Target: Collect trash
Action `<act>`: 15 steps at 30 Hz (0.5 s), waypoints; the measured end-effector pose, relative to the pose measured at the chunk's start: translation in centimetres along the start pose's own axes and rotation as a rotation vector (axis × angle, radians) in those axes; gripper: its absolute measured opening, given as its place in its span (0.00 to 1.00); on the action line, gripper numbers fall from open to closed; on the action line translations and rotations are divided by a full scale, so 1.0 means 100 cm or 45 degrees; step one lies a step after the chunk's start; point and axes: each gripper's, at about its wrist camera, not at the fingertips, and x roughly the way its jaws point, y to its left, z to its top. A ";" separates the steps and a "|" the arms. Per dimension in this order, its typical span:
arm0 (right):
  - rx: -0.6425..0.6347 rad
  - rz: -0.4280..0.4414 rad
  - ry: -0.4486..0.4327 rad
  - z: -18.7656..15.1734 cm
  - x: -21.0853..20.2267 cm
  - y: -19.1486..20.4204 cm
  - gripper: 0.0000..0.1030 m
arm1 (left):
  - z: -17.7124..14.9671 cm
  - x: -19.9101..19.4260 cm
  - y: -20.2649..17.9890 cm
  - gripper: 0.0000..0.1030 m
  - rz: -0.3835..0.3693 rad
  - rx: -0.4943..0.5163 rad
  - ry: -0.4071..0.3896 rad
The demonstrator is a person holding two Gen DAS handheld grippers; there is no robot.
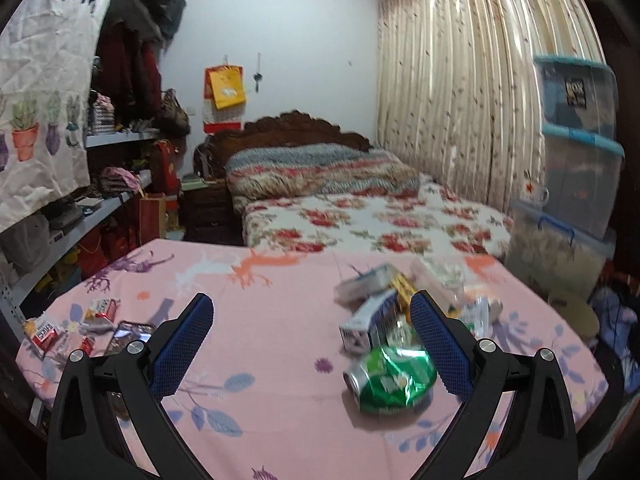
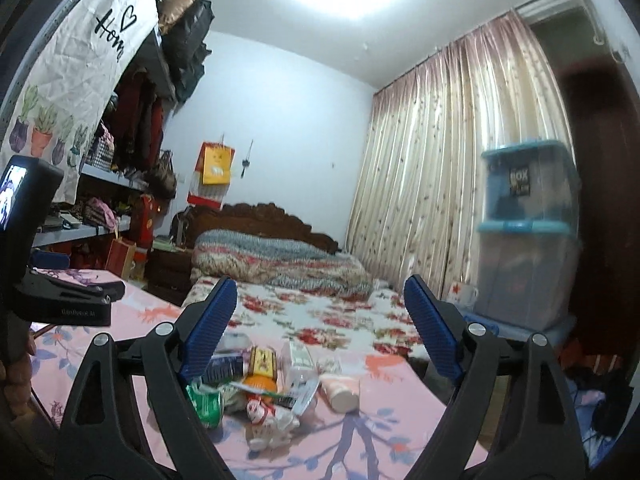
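A crushed green can [image 1: 390,378] lies on the pink sheet [image 1: 260,360], just inside my left gripper's right finger. My left gripper [image 1: 310,316] is open and empty above the sheet. Behind the can lies a pile of trash: a small white and blue carton [image 1: 370,322], boxes and wrappers. Several red and white wrappers [image 1: 72,330] lie at the left edge. In the right wrist view my right gripper [image 2: 318,300] is open and empty above the same pile: green can [image 2: 206,400], yellow box [image 2: 262,362], clear bottle [image 2: 300,372], white cup [image 2: 344,392], crumpled wrapper [image 2: 268,424].
A bed with a floral cover [image 1: 372,220] lies beyond the pink surface. Shelves full of clothes and bags [image 1: 116,152] stand at the left. Stacked clear storage boxes with blue lids [image 1: 576,152] stand at the right by the curtain [image 1: 460,80]. The left gripper's body [image 2: 60,292] shows in the right wrist view.
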 end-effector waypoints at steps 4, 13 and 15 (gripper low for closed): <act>0.040 0.013 -0.029 0.015 0.001 -0.007 0.83 | 0.016 -0.013 0.017 0.91 0.013 -0.099 -0.066; 0.452 0.330 0.062 0.058 0.018 -0.051 0.83 | 0.084 -0.096 0.132 0.91 0.119 -0.543 -0.494; 0.553 0.406 0.048 0.074 0.017 -0.064 0.83 | 0.102 -0.119 0.147 0.91 0.224 -0.529 -0.602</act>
